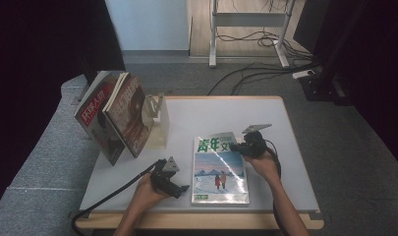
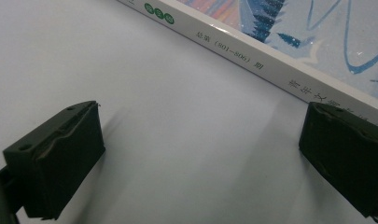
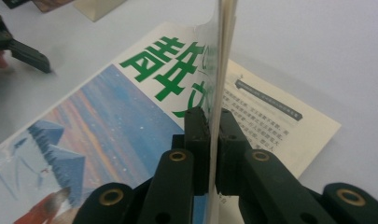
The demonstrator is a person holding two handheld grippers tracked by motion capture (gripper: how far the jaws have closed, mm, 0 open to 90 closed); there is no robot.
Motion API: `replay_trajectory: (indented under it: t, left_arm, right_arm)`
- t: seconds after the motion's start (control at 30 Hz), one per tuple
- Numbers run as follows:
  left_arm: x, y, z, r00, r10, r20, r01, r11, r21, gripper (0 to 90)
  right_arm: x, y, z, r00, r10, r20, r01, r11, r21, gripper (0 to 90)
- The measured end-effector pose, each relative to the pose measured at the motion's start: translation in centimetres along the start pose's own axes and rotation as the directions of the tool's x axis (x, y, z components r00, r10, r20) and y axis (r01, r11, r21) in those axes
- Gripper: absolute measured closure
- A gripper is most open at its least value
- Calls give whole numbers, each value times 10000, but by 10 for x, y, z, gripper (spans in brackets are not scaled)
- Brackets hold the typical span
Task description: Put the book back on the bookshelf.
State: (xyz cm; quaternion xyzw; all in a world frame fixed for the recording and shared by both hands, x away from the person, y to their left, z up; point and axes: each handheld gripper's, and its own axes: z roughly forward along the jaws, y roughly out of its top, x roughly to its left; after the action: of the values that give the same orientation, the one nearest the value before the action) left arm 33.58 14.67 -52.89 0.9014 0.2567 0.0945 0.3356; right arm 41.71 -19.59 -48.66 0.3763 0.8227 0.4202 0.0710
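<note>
A magazine (image 1: 218, 169) with a snowy blue cover and green characters lies flat on the white table (image 1: 290, 162), its spine to the left. My right gripper (image 1: 239, 146) is shut on the cover and a few pages (image 3: 222, 56) at the top right corner, lifted upright between its pads (image 3: 196, 135). A printed inner page (image 3: 270, 130) lies exposed beneath. My left gripper (image 1: 182, 189) rests open on the table by the magazine's lower left corner. Its jaws stand wide apart with bare table between them, and the white spine (image 2: 252, 60) runs just ahead.
At the table's back left, two magazines (image 1: 96, 118) (image 1: 131, 115) lean upright against a cream bookstand (image 1: 158, 125). Past the far edge lie grey floor, loose cables (image 1: 255, 73) and a desk frame (image 1: 213, 34). A grey padded surface (image 1: 44, 157) borders the left side.
</note>
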Motion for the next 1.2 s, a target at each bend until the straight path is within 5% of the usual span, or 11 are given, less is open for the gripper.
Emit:
replay_trajectory:
  t: [0.53, 0.67, 0.87, 0.97, 1.2]
  left_arm:
    - [0, 1, -1, 10000, -49, 28, 48, 10000, 73, 7]
    - [3, 2, -4, 9996, -276, -64, 277, 9995, 138, 70]
    - [11, 9, -9, 9894, -992, 1058, 1027, 9943, -279, 148]
    - [8, 19, -9, 9927, -728, 960, 756, 9968, -267, 151]
    - [7, 37, -4, 9861, -601, 1551, 660, 9973, -330, 183]
  right_arm:
    - [14, 7, -15, 9985, -541, -72, 537, 9978, -397, 862]
    - [18, 10, -19, 9973, -738, -55, 734, 9961, -485, 863]
    - [23, 12, -26, 9949, -1004, 17, 1003, 9927, -665, 864]
    - [25, 12, -29, 9943, -1067, 33, 1067, 9916, -734, 864]
    - [28, 11, -37, 9926, -1209, 65, 1210, 9884, -923, 864]
